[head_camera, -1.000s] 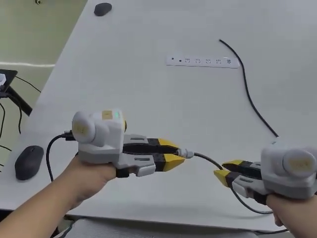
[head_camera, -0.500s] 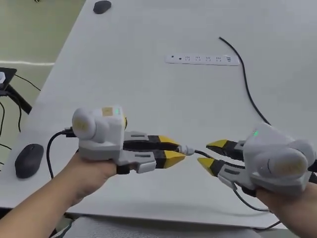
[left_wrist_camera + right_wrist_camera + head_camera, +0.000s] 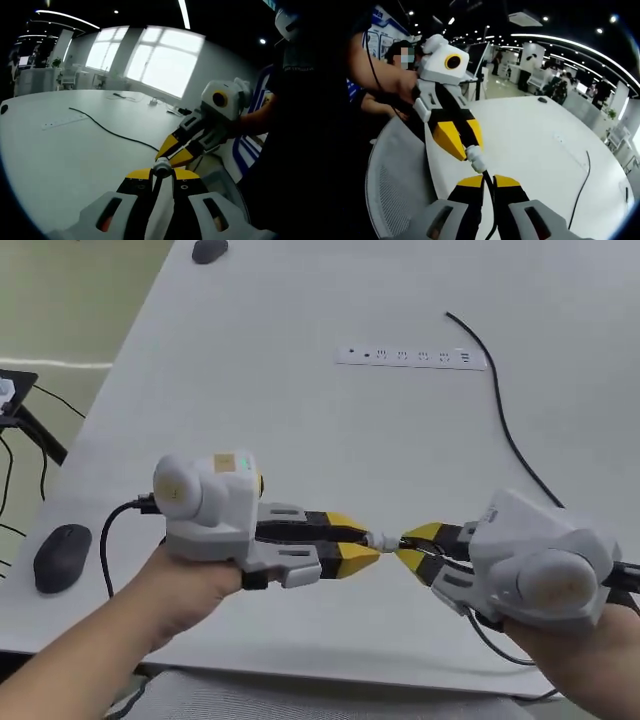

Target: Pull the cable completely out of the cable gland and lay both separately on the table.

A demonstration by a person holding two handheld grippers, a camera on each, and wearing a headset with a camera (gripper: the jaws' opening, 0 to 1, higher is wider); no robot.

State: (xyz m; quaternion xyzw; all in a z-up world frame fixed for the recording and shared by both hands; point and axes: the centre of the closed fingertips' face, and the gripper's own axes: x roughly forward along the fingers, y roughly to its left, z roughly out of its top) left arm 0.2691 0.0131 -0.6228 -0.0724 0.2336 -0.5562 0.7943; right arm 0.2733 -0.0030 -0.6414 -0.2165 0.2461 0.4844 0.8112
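White power strip (image 3: 410,357) lies flat on the grey table (image 3: 280,430). A dark mouse (image 3: 61,557) sits well left of the strip at the near edge. A dark object (image 3: 210,250), possibly another mouse, lies beyond the strip to its left.

"What colours are your tongs?"

"My left tongs (image 3: 374,546) and right tongs (image 3: 404,546) match: pale grey shells, black arms, yellow tips. Each shell carries a round yellowish disc."

"And the small parts?"

"The cable gland (image 3: 380,540) is white, the cable (image 3: 489,187) black."

"Anything else?"

"My surface (image 3: 300,430) is plain off-white. The power strip (image 3: 410,357) is white, its cord (image 3: 505,430) black, the mouse (image 3: 62,556) dark grey."
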